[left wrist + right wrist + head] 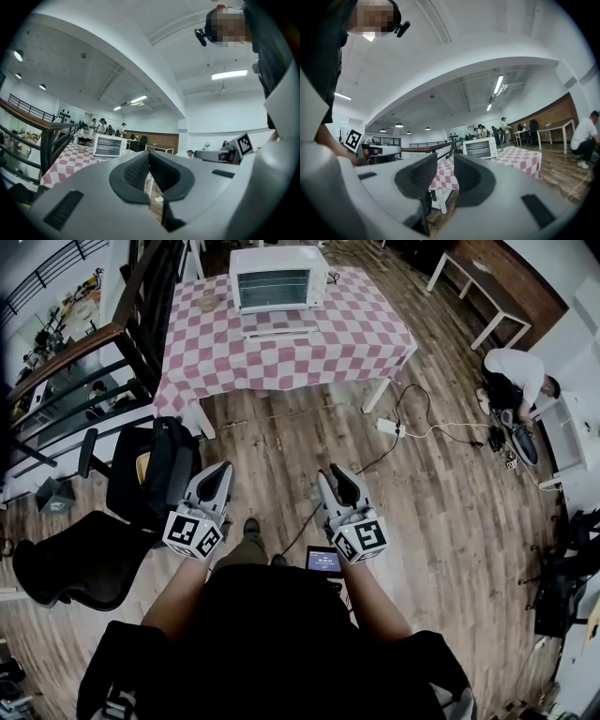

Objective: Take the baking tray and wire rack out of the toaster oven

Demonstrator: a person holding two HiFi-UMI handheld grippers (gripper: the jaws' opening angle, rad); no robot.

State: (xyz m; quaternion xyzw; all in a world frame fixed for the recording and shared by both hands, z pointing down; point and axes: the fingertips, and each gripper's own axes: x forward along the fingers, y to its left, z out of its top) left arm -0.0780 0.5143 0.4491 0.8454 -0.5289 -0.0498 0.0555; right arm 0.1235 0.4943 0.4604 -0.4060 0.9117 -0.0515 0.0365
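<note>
Facing the toaster oven [277,277] on checkered table [375,334].

Toaster oven [277,277] distant, contents too small to tell; small item [207,304] beside it unidentifiable.

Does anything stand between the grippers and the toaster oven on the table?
Nothing visible does. Only wooden floor lies between the left gripper, the right gripper and the table bearing the toaster oven; a black chair stands aside at left.
</note>
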